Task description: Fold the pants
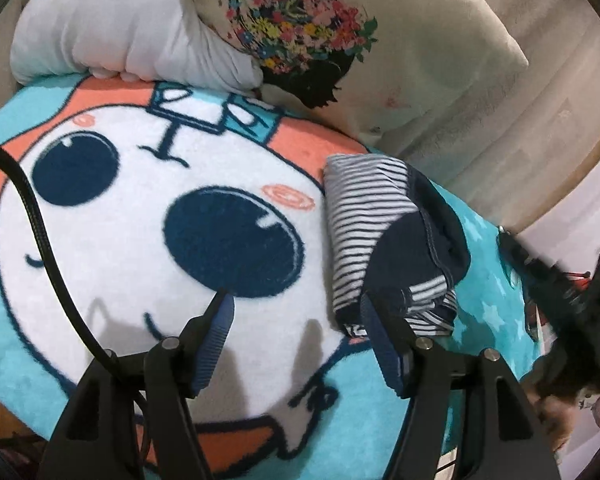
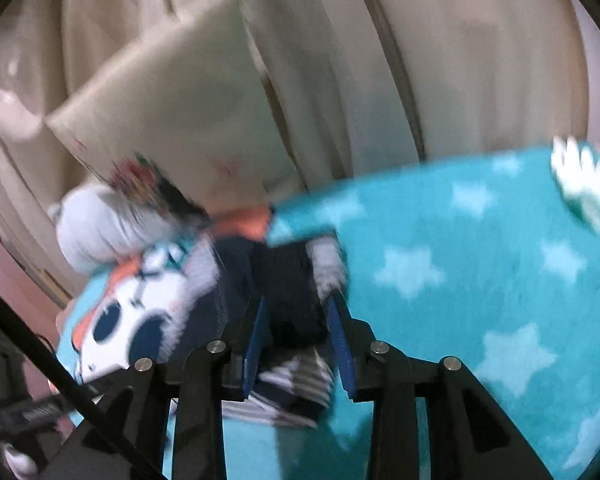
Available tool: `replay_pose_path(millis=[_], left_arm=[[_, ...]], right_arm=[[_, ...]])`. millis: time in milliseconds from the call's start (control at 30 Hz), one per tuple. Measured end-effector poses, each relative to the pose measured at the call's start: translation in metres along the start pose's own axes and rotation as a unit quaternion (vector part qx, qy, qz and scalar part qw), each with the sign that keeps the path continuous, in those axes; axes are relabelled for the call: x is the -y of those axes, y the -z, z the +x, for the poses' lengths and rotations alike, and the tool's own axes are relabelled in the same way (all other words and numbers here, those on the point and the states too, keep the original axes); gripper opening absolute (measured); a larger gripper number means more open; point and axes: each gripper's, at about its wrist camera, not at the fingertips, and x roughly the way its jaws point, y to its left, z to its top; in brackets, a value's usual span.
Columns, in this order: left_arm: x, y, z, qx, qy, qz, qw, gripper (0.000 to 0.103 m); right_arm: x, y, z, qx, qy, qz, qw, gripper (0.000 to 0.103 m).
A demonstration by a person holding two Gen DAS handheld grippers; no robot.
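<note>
Pants (image 1: 384, 236) lie as a compact striped-and-navy bundle on the blanket (image 1: 140, 272), so the folding looks, by my reading, almost finished: the legs are already doubled back on themselves into a short thick packet, with a navy panel lapped over the striped layers. What seems left is at most a last tuck or press and letting go, since the near end of the packet is a little ragged, with striped edges poking out under the navy flap. In the left wrist view the left hand-held gripper (image 1: 296, 300) has its jaws apart with nothing between them; the bundle sits just ahead of and beside its right-hand finger, the near corner at that fingertip, though I cannot tell if they touch. In the blurred right wrist view the right hand-held gripper (image 2: 296, 308) has its jaws partly apart astride the dark cloth of the pants (image 2: 284, 304); whether the pads press on the cloth or merely flank it I cannot tell. The packet's long axis runs away from the left hand-held gripper, from near its fingertip toward the pillow (image 1: 340, 40) beyond, leaning slightly left. The ragged end points back at the hand-held gripper and the neat rounded fold faces the pillow.
</note>
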Motion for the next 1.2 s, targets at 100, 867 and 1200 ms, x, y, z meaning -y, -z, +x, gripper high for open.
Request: replay_pose_path(millis=[100, 867, 1200], left_arm=[[-0.002, 0.002, -0.008, 0.013, -0.008, -0.001, 0.9999, 0.065], [0.064, 0.034, -0.032, 0.118, -0.115, 0.148, 0.975, 0.091], [0.07, 0.039, -0.021, 0.089, -0.134, 0.138, 0.9773, 0.091]], right_arm=[[-0.025, -0.02, 0.005, 0.007, -0.05, -0.015, 0.999, 0.035], [-0.01, 0.037, -0.019, 0.02, 0.036, -0.01, 0.999, 0.065], [-0.016, 0.053, -0.017, 0.0, 0.047, -0.04, 0.998, 0.067]])
